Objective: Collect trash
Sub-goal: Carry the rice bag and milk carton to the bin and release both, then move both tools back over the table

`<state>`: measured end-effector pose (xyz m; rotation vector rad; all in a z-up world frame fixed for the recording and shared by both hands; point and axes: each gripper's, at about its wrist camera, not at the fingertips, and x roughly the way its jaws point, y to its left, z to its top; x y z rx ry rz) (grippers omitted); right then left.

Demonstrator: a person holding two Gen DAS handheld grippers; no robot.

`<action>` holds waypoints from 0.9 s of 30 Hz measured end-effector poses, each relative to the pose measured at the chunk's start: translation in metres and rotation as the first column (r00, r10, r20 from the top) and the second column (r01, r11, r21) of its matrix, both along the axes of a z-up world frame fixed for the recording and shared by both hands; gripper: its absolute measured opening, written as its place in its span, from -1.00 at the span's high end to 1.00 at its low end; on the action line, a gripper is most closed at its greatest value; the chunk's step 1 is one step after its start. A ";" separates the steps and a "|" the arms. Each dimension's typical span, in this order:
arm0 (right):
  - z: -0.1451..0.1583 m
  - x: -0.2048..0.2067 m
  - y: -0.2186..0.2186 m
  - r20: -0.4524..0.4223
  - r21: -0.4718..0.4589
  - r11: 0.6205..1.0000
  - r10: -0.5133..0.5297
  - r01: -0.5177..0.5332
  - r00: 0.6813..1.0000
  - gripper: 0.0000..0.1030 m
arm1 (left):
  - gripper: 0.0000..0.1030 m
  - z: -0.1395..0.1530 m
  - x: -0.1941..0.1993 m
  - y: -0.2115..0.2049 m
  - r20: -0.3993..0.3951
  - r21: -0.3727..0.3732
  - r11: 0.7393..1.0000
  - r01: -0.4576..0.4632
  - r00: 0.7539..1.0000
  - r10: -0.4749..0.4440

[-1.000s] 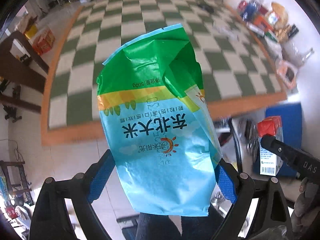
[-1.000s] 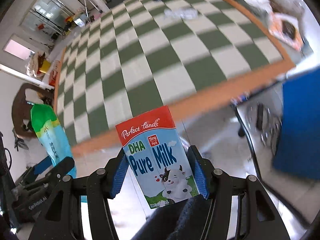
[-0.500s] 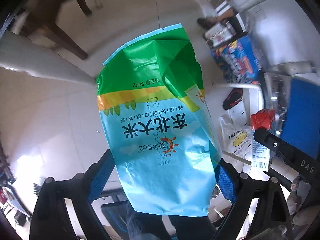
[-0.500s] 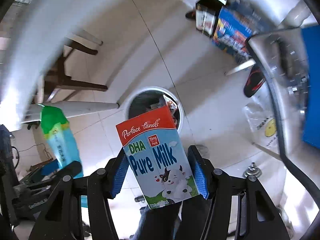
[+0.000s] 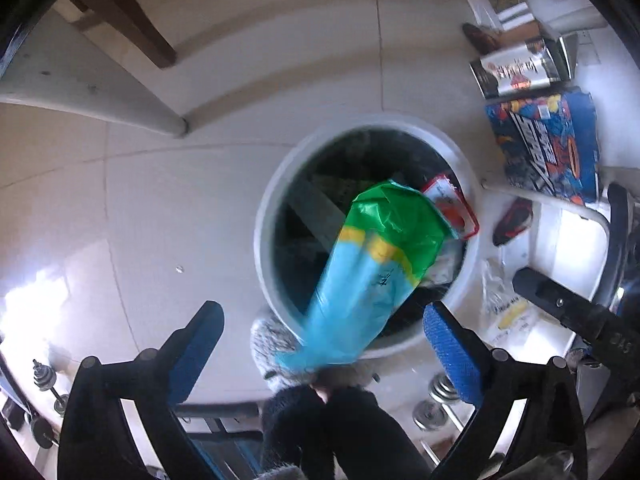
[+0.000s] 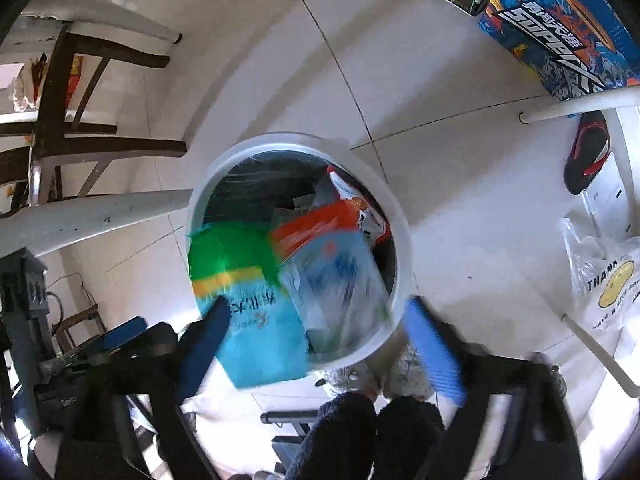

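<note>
Your left gripper (image 5: 320, 344): jaws just spread wide, released; rice bag (image 5: 368, 276) loose between them, tipped over the near rim of the white bin (image 6: 400, 240). Right gripper (image 6: 320, 344): jaws just opened too; milk carton (image 6: 336, 276), blurred, inside bin, w/ other trash.

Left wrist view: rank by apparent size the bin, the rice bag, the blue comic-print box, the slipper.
1. bin, largest in frame.
2. rice bag, though it is nearer the camera than the bin, so inflated.
3. blue comic-print box.
4. slipper, smallest.
</note>
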<state>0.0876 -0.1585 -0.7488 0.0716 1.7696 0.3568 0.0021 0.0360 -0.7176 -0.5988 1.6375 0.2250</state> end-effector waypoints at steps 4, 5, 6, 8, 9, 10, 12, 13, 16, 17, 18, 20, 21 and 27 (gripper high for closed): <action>0.006 -0.005 0.000 0.037 -0.059 0.998 0.034 -0.032 0.999 -1.00 | -0.98 0.022 -0.015 0.008 0.020 0.104 0.995 0.011 1.000 -0.013; 0.009 -0.007 0.001 0.047 -0.081 0.996 0.049 -0.045 0.998 -1.00 | -0.98 0.025 -0.018 0.009 0.020 0.112 0.994 0.012 1.000 -0.015; 0.016 -0.009 0.002 0.064 -0.101 0.993 0.067 -0.060 0.996 -1.00 | -0.98 0.031 -0.020 0.009 0.020 0.121 0.993 0.010 1.000 -0.012; 0.028 -0.013 0.003 0.085 -0.135 0.987 0.095 -0.083 0.992 -1.00 | -0.98 0.043 -0.024 0.007 0.013 0.145 0.989 0.013 1.000 -0.015; 0.034 -0.015 0.003 0.100 -0.154 0.984 0.106 -0.090 0.989 -1.00 | -0.98 0.051 -0.026 0.005 0.012 0.153 0.988 0.013 1.000 -0.015; 0.041 -0.016 0.003 0.107 -0.166 0.982 0.114 -0.095 0.988 -1.00 | -0.98 0.055 -0.027 0.004 0.012 0.159 0.987 0.011 1.000 -0.013; 0.055 -0.020 0.002 0.115 -0.181 0.979 0.116 -0.094 0.987 -1.00 | -0.98 0.070 -0.030 0.000 0.004 0.175 0.984 0.016 1.000 -0.017; 0.064 -0.023 0.001 0.115 -0.186 0.978 0.118 -0.095 0.986 -1.00 | -0.98 0.081 -0.033 -0.002 0.004 0.185 0.983 0.016 1.000 -0.017; 0.088 -0.031 -0.002 0.112 -0.191 0.977 0.123 -0.100 0.986 -1.00 | -0.98 0.104 -0.037 -0.011 -0.003 0.198 0.980 0.017 1.000 -0.017; 0.098 -0.033 -0.002 0.116 -0.201 0.974 0.132 -0.107 0.984 -1.00 | -0.98 0.114 -0.039 -0.013 -0.004 0.203 0.979 0.016 1.000 -0.015; 0.110 -0.036 -0.002 0.121 -0.205 0.972 0.140 -0.113 0.983 -1.00 | -0.98 0.125 -0.041 -0.015 -0.004 0.204 0.979 0.016 1.000 -0.015; 0.135 -0.041 -0.004 0.128 -0.209 0.970 0.150 -0.121 0.980 -1.00 | -0.98 0.150 -0.046 -0.021 0.003 0.203 0.979 0.017 1.000 -0.018; 0.149 -0.044 -0.004 0.134 -0.209 0.970 0.156 -0.126 0.979 -1.00 | -0.98 0.164 -0.048 -0.024 0.007 0.204 0.979 0.020 1.000 -0.022; 0.242 -0.060 -0.007 0.187 -0.196 0.972 0.168 -0.131 0.968 -1.00 | -0.98 0.237 -0.061 -0.040 0.030 0.204 0.979 0.025 0.999 -0.032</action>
